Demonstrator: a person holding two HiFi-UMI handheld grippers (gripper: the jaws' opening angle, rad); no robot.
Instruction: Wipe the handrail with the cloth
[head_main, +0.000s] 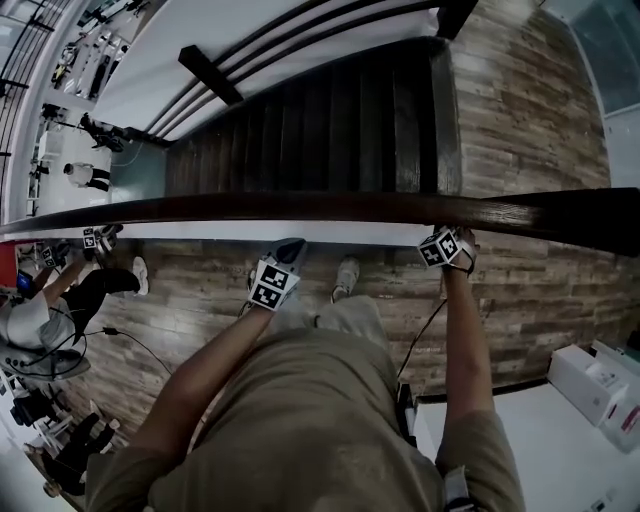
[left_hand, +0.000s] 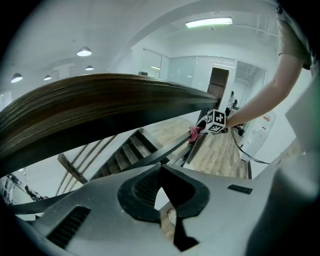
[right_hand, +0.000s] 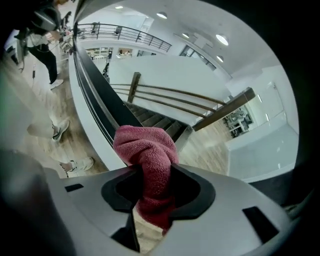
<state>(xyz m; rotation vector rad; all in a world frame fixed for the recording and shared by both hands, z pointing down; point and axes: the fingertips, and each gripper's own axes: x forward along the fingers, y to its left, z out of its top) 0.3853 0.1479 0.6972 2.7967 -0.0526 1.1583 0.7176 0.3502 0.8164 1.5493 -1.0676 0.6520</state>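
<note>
Holding the red cloth (right_hand: 146, 149) at the dark wooden handrail (head_main: 300, 207) above the stairs (head_main: 320, 120)

Clamping the cloth between the jaws of the right hand-held gripper (right_hand: 150, 169), a bunched fold bulging out past the tips, and reaching up to the near edge of the handrail, right of centre in the head view. Actually pressing on the wood or not: impossible to tell. Keeping the left hand-held gripper (left_hand: 160, 170) lower and just short of the rail, jaws closing tip to tip on nothing. Looking down over the rail onto the dark steps, shoes planted on a plank floor (head_main: 540, 300).
</note>
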